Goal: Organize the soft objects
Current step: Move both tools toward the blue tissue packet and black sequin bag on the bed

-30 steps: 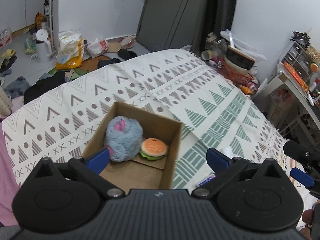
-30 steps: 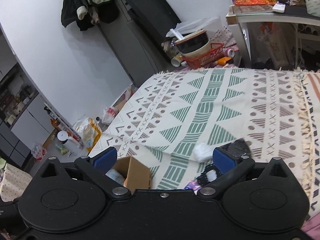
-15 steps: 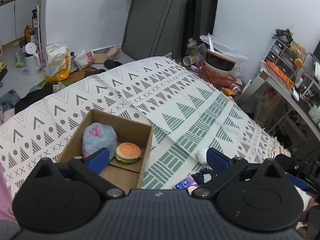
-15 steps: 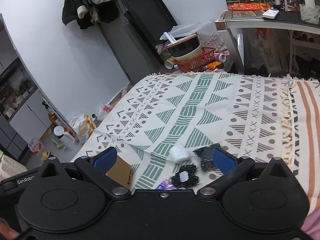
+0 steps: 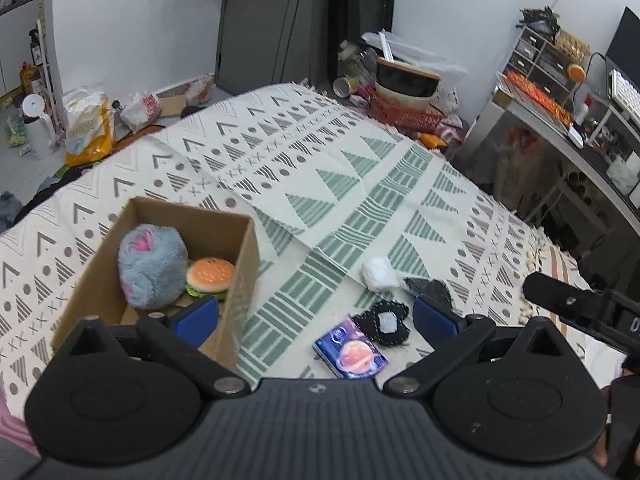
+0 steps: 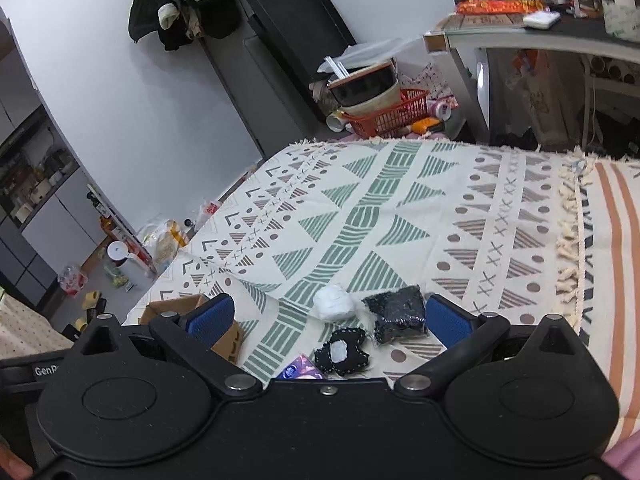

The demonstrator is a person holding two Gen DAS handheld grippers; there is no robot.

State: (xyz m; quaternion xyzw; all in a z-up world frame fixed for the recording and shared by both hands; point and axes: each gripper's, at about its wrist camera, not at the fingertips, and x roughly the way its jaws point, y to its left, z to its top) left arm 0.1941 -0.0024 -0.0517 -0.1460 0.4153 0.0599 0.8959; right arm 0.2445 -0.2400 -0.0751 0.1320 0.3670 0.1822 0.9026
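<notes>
From the left wrist, the left tool hangs spread and empty above a patterned bed, where a cardboard box already holds a grey fluffy toy and a burger toy; a white wad, a black patch and a small packet lie just right of the box. From the right wrist, the right tool is likewise spread and empty over the white wad, the black patch and a dark pouch. All look light and squashy, so a gentle pinch across the wad's middle should hold it, while the flat patch probably needs lifting by an edge.
</notes>
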